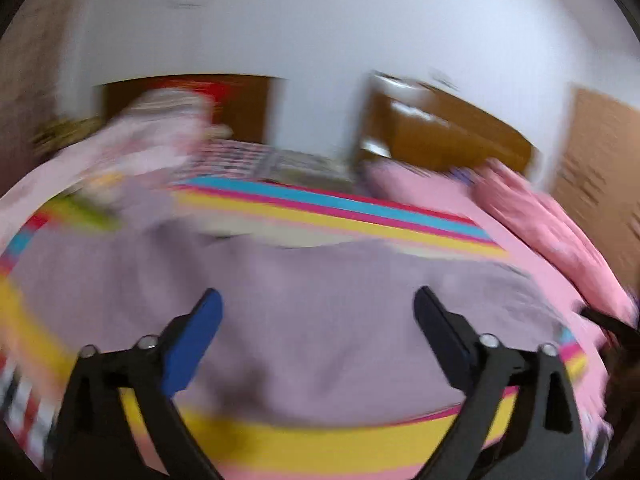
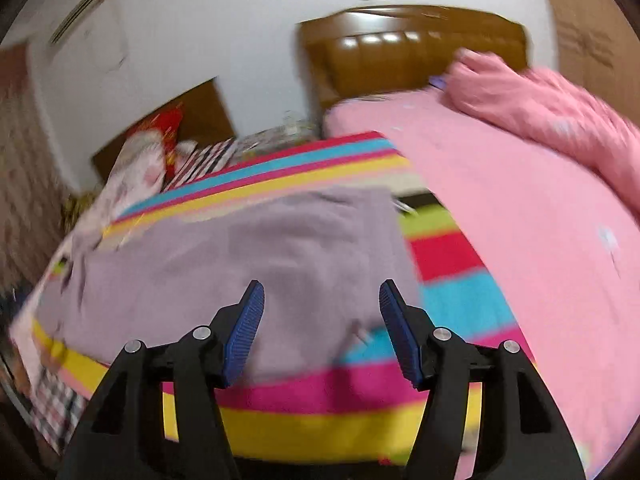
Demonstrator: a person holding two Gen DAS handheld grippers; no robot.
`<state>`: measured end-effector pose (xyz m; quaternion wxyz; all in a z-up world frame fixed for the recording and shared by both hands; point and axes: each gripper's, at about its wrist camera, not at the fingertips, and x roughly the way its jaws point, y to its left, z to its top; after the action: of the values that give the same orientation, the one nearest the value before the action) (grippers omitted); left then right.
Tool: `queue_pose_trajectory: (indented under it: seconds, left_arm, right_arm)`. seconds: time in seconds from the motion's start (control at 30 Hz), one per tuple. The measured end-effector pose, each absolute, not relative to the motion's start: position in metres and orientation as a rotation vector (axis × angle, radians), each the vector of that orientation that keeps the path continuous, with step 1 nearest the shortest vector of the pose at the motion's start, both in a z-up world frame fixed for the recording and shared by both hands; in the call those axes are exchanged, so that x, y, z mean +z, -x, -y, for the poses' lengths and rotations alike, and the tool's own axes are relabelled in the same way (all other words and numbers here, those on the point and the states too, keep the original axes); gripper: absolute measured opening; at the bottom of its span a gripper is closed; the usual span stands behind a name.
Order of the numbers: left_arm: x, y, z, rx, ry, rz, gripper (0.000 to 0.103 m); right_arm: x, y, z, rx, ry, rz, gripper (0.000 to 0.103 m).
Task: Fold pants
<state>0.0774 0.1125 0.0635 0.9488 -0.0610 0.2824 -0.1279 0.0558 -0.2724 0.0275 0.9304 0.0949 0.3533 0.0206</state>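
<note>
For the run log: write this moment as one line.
left gripper open, empty | right gripper open, empty | pants on striped blanket

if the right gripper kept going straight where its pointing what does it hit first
Most likely the lilac pants lying on the striped blanket; the open right gripper is angled down at them, though blur leaves depth uncertain.

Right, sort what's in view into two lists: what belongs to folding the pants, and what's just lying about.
Belongs to the job:
- lilac pants, lying on the striped blanket
- left tool, open, holding nothing
- right tool, open, holding nothing

Just lying about:
- pink quilt, bunched near the headboard
- pink sheet
- pale patterned bundle, too blurred to identify
</note>
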Motion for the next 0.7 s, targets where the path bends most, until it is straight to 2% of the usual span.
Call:
queue_pose_trajectory:
  seconds: [0.13, 0.2, 0.27, 0.3, 0.33, 0.37, 0.43, 0.63, 0.7]
  left_arm:
    - [0.050, -0.171, -0.021, -0.513, 0.019, -0.752, 0.100]
    - [0.032, -0.208, 0.010, -0.543, -0.044, -0.821, 0.096]
    - [0.005, -0.243, 0.038, -0.557, -0.121, -0.891, 0.089]
    - [-0.008, -0.258, 0.045, -0.545, -0.153, -0.919, 0.089]
    - [-0.018, -0.268, 0.046, -0.528, -0.170, -0.934, 0.088]
    - [-0.031, -0.285, 0.046, -0.492, -0.192, -0.955, 0.088]
    - [-0.046, -0.305, 0.035, -0.469, -0.219, -0.936, 0.091]
    - [-0.049, -0.316, 0.038, -0.469, -0.268, -0.932, 0.098]
    - [-0.048, -0.320, 0.035, -0.478, -0.256, -0.937, 0.099]
  right_arm:
    - [0.018, -0.119, 0.227, 0.117, -0.072, -0.832, 0.064]
    - [0.010, -0.140, 0.212, 0.144, -0.038, -0.877, 0.065]
    - [-0.004, -0.157, 0.202, 0.170, 0.017, -0.940, 0.072]
    - [-0.012, -0.161, 0.200, 0.178, 0.039, -0.968, 0.079]
    - [-0.024, -0.165, 0.201, 0.174, 0.066, -1.010, 0.082]
    - [-0.039, -0.166, 0.206, 0.165, 0.091, -1.052, 0.083]
    - [-0.043, -0.156, 0.219, 0.229, 0.061, -1.011, 0.084]
    - [-0.028, -0.149, 0.223, 0.242, 0.128, -1.088, 0.085]
    - [-0.015, -0.155, 0.216, 0.256, 0.126, -1.050, 0.085]
